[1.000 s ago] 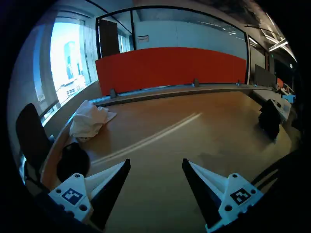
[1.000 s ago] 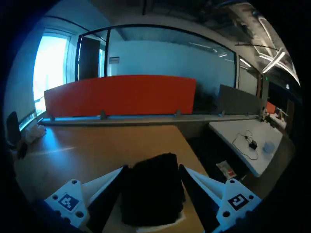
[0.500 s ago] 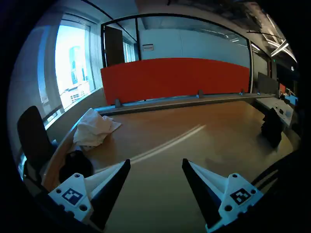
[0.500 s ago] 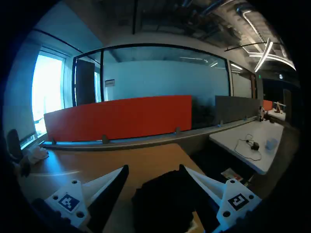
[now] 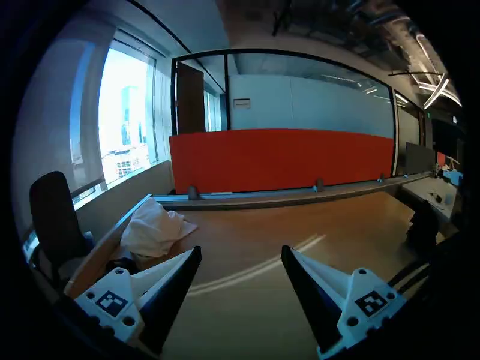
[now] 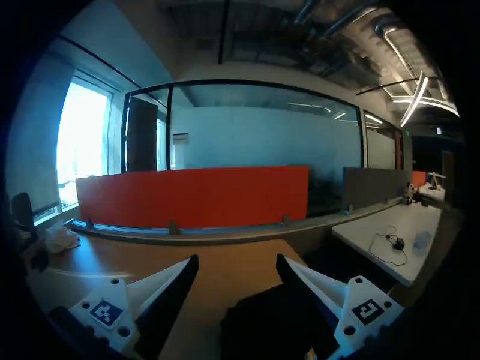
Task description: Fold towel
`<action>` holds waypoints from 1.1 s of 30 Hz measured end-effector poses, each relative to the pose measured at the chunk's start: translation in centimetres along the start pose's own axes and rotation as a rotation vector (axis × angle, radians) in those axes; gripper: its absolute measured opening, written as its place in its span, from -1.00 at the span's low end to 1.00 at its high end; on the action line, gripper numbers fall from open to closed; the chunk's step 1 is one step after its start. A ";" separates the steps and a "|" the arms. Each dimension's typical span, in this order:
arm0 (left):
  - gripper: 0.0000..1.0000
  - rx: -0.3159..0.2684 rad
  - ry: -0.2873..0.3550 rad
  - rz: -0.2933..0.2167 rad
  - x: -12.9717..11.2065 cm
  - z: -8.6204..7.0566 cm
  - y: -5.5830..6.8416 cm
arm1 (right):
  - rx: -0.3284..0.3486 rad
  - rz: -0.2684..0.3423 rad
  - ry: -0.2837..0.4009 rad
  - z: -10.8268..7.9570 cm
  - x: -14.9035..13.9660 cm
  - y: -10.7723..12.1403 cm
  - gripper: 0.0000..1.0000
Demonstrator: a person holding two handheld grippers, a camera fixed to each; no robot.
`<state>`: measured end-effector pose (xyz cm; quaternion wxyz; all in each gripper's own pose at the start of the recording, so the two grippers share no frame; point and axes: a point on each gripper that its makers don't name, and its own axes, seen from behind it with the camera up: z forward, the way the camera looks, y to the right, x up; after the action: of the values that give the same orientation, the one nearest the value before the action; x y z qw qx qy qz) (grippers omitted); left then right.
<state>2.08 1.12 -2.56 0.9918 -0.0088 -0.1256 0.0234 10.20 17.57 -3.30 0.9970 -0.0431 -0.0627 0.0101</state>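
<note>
A crumpled white towel (image 5: 155, 228) lies near the far left edge of the wooden table (image 5: 258, 252); in the right gripper view the same towel (image 6: 60, 240) is small at the far left. A dark folded towel (image 6: 270, 321) lies on the table below and just ahead of my right gripper (image 6: 237, 267), which is open and raised above it. In the left gripper view that dark pile (image 5: 423, 227) stands at the right edge. My left gripper (image 5: 241, 258) is open and empty over the table.
An orange divider panel (image 5: 282, 159) runs along the table's far edge. A dark office chair (image 5: 54, 219) stands at the left by the window. A dark round object (image 5: 123, 265) sits near the left table edge. A white desk (image 6: 390, 231) with cables lies to the right.
Both grippers have tilted upward and risen, so the table sinks in each view. The dark towel has dropped from between the right fingers to below them. Both grippers stay open.
</note>
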 end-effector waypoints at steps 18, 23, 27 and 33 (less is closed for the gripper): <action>0.99 0.002 0.095 -0.058 3.6 0.5 -0.3 | 0.062 -0.002 0.065 0.7 2.5 -9.0 0.99; 0.99 0.002 0.109 -0.064 4.0 0.7 -0.2 | 0.082 0.013 0.084 0.5 3.2 -11.6 0.99; 0.99 0.002 0.121 -0.073 4.3 0.7 -0.3 | 0.093 0.020 0.089 0.6 3.2 -13.3 0.99; 0.99 0.007 0.136 -0.086 4.6 0.7 -0.5 | 0.088 0.018 0.097 0.8 3.6 -14.7 1.00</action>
<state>6.39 0.82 -0.75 0.9981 -0.0014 -0.0581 -0.0196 13.91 3.05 -0.77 0.9997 -0.0001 -0.0134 0.0196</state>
